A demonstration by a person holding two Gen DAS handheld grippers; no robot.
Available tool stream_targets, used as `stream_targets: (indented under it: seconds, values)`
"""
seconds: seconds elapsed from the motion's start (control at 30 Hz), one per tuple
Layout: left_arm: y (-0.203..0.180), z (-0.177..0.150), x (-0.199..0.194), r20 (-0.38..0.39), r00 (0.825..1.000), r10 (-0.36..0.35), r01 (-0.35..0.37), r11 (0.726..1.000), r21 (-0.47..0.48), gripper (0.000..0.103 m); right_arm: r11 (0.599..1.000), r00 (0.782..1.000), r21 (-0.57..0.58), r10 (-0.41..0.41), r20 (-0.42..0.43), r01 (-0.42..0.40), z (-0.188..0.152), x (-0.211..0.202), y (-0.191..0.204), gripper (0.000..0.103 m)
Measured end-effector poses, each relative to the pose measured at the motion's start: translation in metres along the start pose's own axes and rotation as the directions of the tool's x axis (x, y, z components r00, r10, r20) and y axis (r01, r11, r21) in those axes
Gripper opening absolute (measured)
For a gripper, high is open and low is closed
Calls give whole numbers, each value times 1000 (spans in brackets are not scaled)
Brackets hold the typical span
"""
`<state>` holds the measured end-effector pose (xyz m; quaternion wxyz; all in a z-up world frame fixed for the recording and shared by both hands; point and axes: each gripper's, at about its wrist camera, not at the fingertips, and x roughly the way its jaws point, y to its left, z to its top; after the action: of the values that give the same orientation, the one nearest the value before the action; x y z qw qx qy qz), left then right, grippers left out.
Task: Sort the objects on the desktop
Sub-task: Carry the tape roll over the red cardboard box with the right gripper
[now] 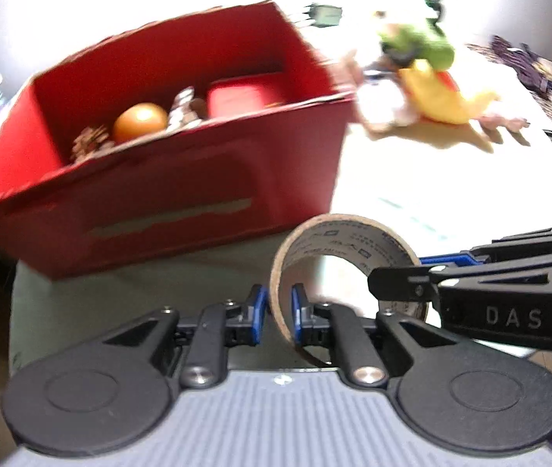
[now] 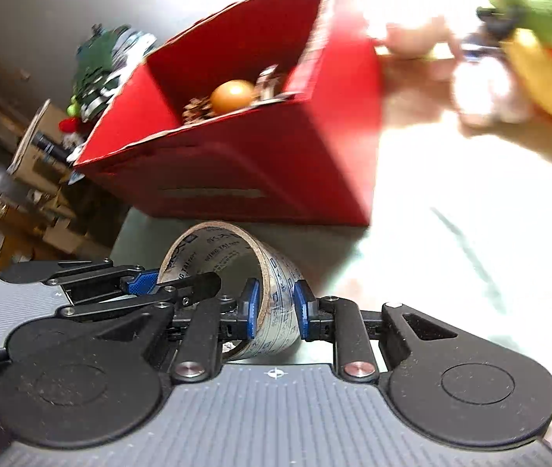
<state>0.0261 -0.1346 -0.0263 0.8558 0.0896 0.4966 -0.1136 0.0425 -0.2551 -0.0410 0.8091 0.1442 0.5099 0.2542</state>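
Both grippers have hold of the same tape roll (image 1: 344,268). Left gripper (image 1: 279,311) is closed down on the roll's near-left wall, one blue pad outside the ring and one inside it, pinching the cardboard edge. Right gripper (image 2: 275,308) clamps the opposite side of the roll (image 2: 233,276) in the same way — one blue pad inside the ring, one against the clear printed tape on the outside. In the left wrist view the right gripper comes in from the right edge, its black finger reaching the roll's right rim; in the right wrist view the left gripper enters from the left, its finger tip inside the ring.

The roll stands on edge, its open core facing roughly towards the cameras, low over the pale surface (image 1: 451,179). Whether it touches the surface or hangs just above it cannot be told.

Just beyond the roll sits an open red box (image 1: 182,194). Inside it lie an orange ball (image 1: 139,120), a pine cone (image 1: 91,144) at its left, a smaller red box (image 1: 248,93) at the right, and something blurred between them.

Farther right, beside the box, a heap of soft toys (image 1: 428,85) — green, yellow, pinkish — lies on the surface, too blurred to tell apart.
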Motion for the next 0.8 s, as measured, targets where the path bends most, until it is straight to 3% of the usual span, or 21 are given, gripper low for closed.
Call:
stream_targets:
  seconds: [0.23, 0.4, 0.6, 0.8]
  values:
    - [-56, 16, -22, 108, 993, -47, 31, 989, 147, 10, 994, 992, 68, -87, 90, 81, -20, -46, -32, 20]
    - [-75, 33, -45, 198, 978, -71, 30, 978, 206, 10, 986, 970, 118, -141, 196, 119, -27, -84, -47, 18]
    - [-69, 61, -71, 290, 953, -88, 22, 974, 225, 11, 981, 936, 150, -162, 314, 119, -15, -113, -52, 17]
    - [-40, 88, -97, 398, 915, -67, -23, 976, 218, 11, 983, 901, 165, -143, 409, 82, 10, -129, -40, 16]
